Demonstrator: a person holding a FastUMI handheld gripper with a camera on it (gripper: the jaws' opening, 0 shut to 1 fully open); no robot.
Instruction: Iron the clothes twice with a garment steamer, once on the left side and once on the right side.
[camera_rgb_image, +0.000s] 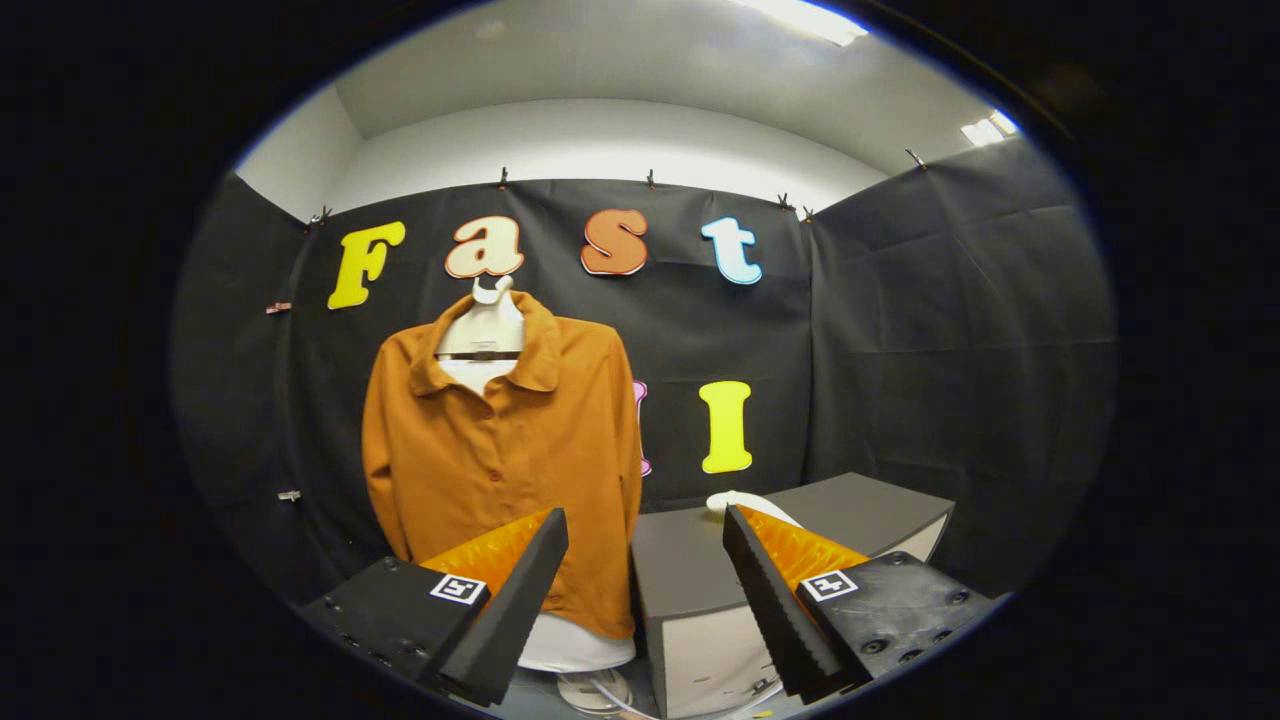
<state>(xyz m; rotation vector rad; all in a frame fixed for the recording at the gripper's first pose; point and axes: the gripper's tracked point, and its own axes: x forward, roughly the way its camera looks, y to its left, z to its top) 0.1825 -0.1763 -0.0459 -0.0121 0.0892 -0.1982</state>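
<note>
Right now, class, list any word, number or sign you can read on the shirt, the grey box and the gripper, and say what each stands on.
Orange shirt: no print to read.
Grey box: no writing shows on it.
Gripper, open, with nothing between its fingers: a square coded marker on each side, a pattern, not words.
Dark band at the mannequin's neck: too small to read.

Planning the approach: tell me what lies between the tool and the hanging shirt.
Gripper view: nothing lies between the open tool and the orange shirt ahead of its left finger; the grey box sits right of it.
</note>
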